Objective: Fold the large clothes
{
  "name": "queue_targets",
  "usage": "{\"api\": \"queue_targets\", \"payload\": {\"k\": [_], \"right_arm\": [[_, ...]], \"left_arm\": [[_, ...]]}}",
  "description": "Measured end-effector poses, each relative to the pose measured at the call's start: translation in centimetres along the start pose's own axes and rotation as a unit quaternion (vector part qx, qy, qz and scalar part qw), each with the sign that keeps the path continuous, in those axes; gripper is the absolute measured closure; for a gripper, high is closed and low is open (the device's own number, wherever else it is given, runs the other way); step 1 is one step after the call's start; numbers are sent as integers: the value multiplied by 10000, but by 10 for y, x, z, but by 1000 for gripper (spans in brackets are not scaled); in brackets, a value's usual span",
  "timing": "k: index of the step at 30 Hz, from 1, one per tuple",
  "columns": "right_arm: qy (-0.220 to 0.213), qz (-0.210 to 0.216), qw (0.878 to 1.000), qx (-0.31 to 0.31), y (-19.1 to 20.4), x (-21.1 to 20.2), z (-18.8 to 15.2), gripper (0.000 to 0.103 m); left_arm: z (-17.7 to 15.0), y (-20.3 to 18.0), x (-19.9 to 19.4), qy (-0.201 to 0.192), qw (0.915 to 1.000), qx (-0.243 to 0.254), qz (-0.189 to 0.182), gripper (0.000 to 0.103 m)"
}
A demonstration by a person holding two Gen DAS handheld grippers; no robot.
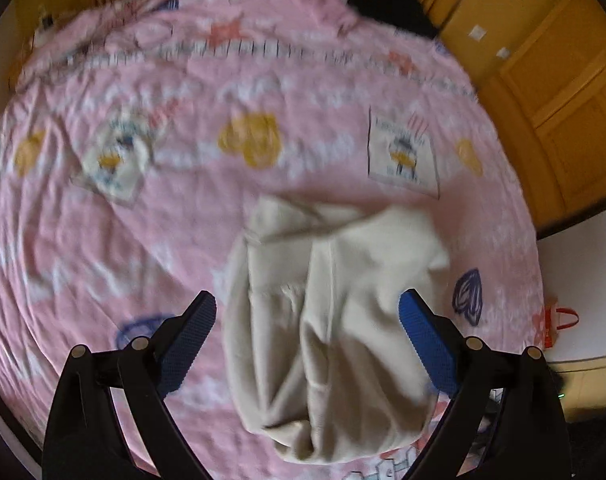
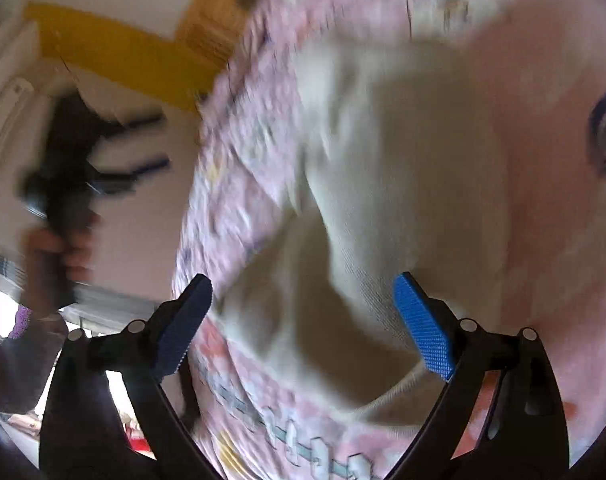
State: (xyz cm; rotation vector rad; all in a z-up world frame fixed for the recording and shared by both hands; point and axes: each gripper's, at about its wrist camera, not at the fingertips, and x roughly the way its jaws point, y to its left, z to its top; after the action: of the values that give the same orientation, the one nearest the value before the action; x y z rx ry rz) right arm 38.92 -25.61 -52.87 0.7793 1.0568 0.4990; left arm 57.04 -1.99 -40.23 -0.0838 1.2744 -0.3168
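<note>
Pink bedding [image 1: 263,92] printed with cartoon ducks, yellow hearts and red stars fills nearly all of my left wrist view, with yellow wooden cabinet doors [image 1: 543,92] curving round from 1 to 3 o'clock and a dark shape at 12 o'clock that I cannot identify. On my left gripper [image 1: 307,314] I see both blue-padded fingers [image 1: 423,340] spread wide with nothing between them. Beyond and partly between them lies the cream garment [image 1: 335,320], bunched and creased on the sheet, running from the middle of the view down toward 6 o'clock. A red bag [image 1: 559,324] sits off the bed edge at 3 o'clock.

My right wrist view is heavily blurred. The right gripper [image 2: 303,300] also has its jaws wide apart and empty, and the same cream garment [image 2: 383,184] spreads from the centre up toward 12 o'clock over the pink bedding [image 2: 551,220]. At 9 o'clock I can make out a hand [image 2: 59,256] gripping the handle of the left gripper [image 2: 151,156], held off the side of the bed against a pale wall [image 2: 143,232], its fingers apart. A yellow beam [image 2: 115,56] crosses at 10 o'clock.
</note>
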Motion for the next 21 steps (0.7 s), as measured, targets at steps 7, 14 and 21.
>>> {"api": "queue_targets", "payload": {"k": [7, 14, 21], "right_arm": [[196, -292, 9976, -590, 29, 73, -13, 11], [-43, 433, 9978, 504, 12, 16, 23, 13], [1111, -1075, 9746, -1619, 104, 45, 126, 13]], "left_arm": [[-25, -13, 53, 352, 9964, 33, 776, 13], [-66, 22, 89, 410, 9797, -535, 1886, 13], [-125, 47, 112, 305, 9733, -838, 2113, 12]]}}
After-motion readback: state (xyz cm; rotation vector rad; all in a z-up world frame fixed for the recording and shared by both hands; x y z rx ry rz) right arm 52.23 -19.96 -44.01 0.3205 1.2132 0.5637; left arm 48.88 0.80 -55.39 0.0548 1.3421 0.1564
